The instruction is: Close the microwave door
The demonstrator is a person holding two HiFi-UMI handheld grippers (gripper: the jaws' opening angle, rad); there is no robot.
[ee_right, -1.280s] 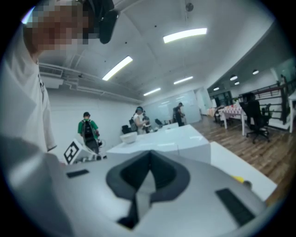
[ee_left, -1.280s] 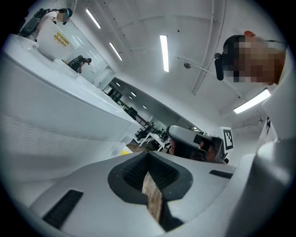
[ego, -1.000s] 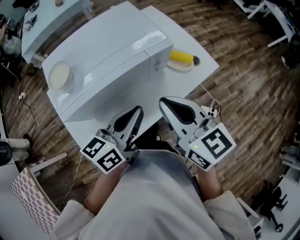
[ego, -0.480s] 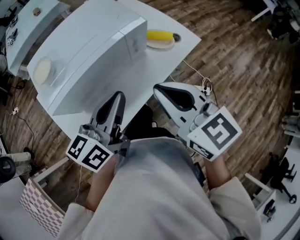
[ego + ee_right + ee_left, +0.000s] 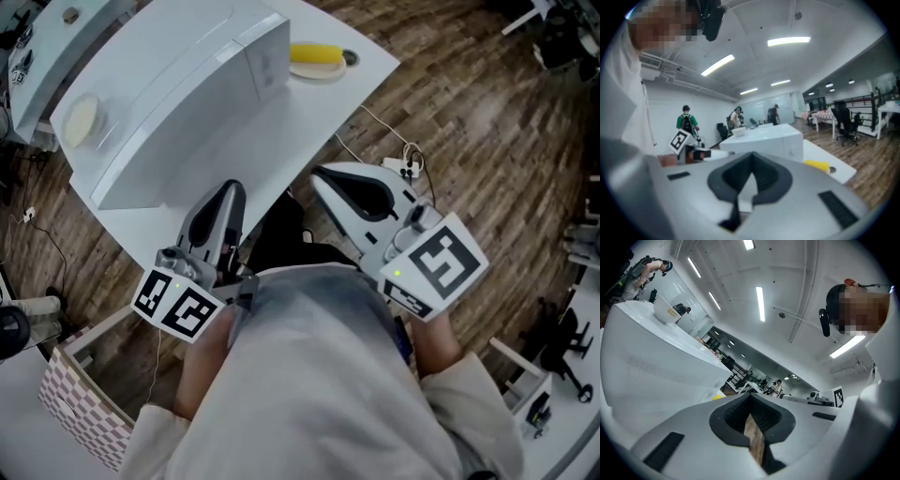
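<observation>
On the white table, seen from the head view, the microwave sits as a plain closed box. No door leaf swings out from any side that shows, so I judge the door is already shut. A bowl rests on its top near the far-left end. A banana lies on a small plate just beside the microwave's right end, where it would not block a door. The left gripper and right gripper are both held close to the person's body, at or off the near edge of the table. They are well apart from the microwave and touch nothing. This looks like a resting hold, with nothing left to push.

Along the left gripper, its own view shows the two jaws drawn together. Only a thin sliver of wood floor shows between the pads, and nothing is held. It tilts upward, so the microwave looms at the left with the bowl on top, and ceiling lights fill the rest.

Past the right gripper, its view shows the jaws likewise together and empty. This one is held nearly level, aimed across the table at the microwave. The faces turned this way are flat and unbroken. The banana lies to the right, and the other gripper's marker cube shows at the left. Which face carries the door I cannot tell from here.
</observation>
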